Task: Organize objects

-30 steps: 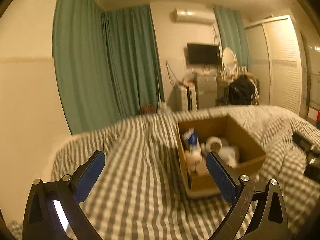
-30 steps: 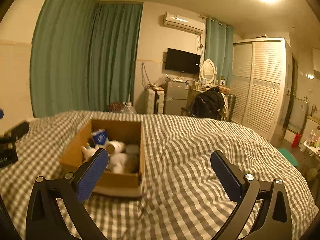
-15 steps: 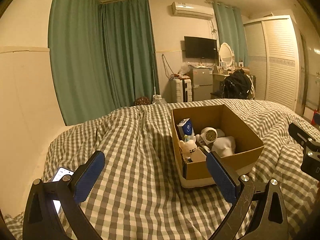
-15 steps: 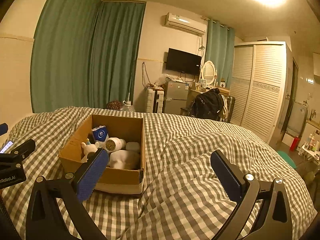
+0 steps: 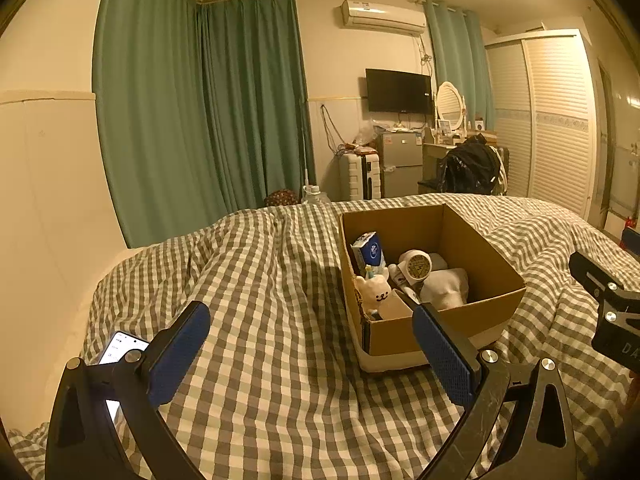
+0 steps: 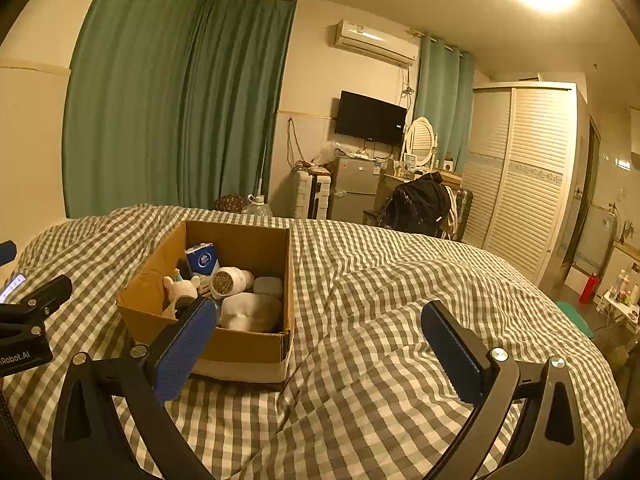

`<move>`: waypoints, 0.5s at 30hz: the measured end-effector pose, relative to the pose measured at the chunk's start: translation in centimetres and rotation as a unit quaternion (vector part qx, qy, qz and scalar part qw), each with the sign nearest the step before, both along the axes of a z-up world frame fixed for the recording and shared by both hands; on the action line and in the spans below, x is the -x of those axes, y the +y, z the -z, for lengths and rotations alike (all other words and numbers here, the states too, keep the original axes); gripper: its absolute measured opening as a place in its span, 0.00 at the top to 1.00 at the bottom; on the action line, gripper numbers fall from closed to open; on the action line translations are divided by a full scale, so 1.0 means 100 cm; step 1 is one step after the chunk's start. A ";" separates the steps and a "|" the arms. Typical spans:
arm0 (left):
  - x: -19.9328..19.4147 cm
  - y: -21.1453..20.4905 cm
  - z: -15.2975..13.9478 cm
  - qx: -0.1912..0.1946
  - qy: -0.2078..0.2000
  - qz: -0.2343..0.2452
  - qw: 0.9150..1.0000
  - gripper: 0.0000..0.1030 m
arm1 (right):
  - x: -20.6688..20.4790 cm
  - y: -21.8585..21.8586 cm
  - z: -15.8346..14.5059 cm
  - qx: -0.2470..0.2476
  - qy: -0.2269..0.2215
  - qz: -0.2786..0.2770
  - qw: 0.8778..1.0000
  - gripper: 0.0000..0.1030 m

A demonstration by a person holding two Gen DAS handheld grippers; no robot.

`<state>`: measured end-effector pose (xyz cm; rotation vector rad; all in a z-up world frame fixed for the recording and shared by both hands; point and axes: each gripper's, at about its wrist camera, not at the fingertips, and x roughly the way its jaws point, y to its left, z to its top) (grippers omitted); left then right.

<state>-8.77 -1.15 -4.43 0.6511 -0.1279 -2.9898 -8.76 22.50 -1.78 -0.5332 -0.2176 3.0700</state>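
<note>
So the box (image 5: pixel 472 322) sits on the bed (image 5: pixel 260 300), out in the middle of the checked cover, packed with a carton (image 5: pixel 369 249), a plush (image 5: pixel 376 294), a roll (image 5: pixel 416 267) and a white cloth (image 5: pixel 446 288). Left gripper (image 5: pixel 310 354) hangs over the cover just left of the box, jaws wide, holding nothing. Right gripper (image 6: pixel 320 348) is on the box's other side, jaws wide and empty too. A phone (image 5: pixel 120 348) lies near the bed's left edge.

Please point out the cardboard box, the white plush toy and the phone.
cardboard box (image 5: pixel 476 318), left wrist view, near outer wall.
white plush toy (image 5: pixel 378 294), left wrist view, its face.
phone (image 5: pixel 122 346), left wrist view, lit screen.
</note>
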 end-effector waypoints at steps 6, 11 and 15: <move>-0.001 0.000 0.000 -0.003 0.000 0.001 1.000 0.00 | 0.000 -0.002 0.001 -0.003 -0.002 0.000 1.000 0.00; -0.001 0.000 0.000 -0.002 -0.002 -0.002 1.000 0.00 | 0.000 -0.003 0.001 -0.004 -0.003 0.000 1.000 0.00; -0.001 -0.001 0.000 -0.003 -0.003 -0.004 1.000 0.00 | 0.001 -0.004 0.002 -0.006 -0.005 0.000 1.000 0.00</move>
